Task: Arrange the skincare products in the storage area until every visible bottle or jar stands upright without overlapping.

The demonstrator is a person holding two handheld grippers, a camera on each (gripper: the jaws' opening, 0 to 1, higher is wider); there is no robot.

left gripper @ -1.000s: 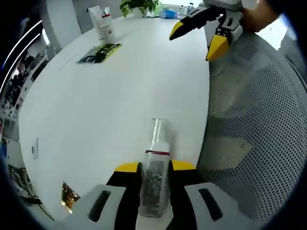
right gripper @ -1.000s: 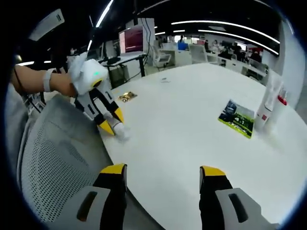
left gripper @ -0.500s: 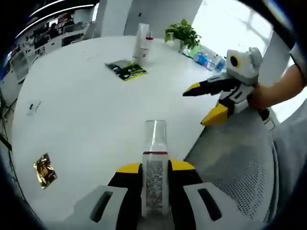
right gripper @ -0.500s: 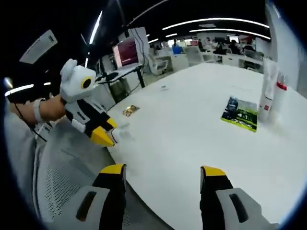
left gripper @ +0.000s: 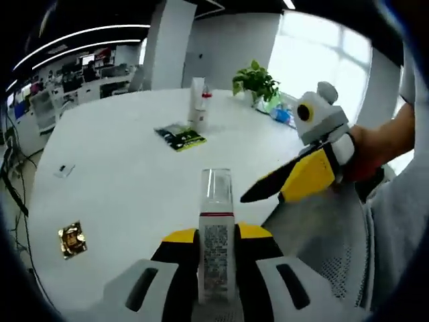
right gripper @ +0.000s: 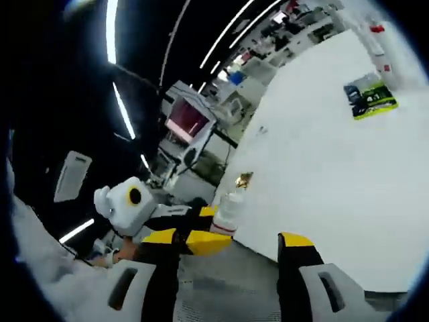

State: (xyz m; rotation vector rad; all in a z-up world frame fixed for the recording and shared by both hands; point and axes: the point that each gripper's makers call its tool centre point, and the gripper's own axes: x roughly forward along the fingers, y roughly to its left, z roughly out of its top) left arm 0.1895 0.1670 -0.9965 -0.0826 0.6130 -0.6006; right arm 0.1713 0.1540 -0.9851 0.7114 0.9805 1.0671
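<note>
My left gripper [left gripper: 216,236] is shut on a clear bottle [left gripper: 216,201] with a printed label and a clear cap, held upright above the near edge of the white round table [left gripper: 127,174]. In the right gripper view the same bottle [right gripper: 228,209] shows in the left gripper [right gripper: 216,229], low at the left. My right gripper [right gripper: 228,240] is open with nothing between its jaws. It reaches in from the right [left gripper: 258,194], close beside the held bottle. At the table's far side a white tube [left gripper: 196,100] and a red-capped bottle [left gripper: 206,107] stand together.
A green and black packet [left gripper: 179,137] lies near the far bottles, also seen from the other side [right gripper: 371,99]. A gold sachet [left gripper: 72,239] lies at the left edge. A potted plant [left gripper: 256,82] and water bottles [left gripper: 282,114] stand at the back. A mesh chair [left gripper: 328,261] is on the right.
The left gripper has tilted up with the bottle still in it. The right gripper has come closer to the held bottle, and its view has rolled and swung toward the left gripper.
</note>
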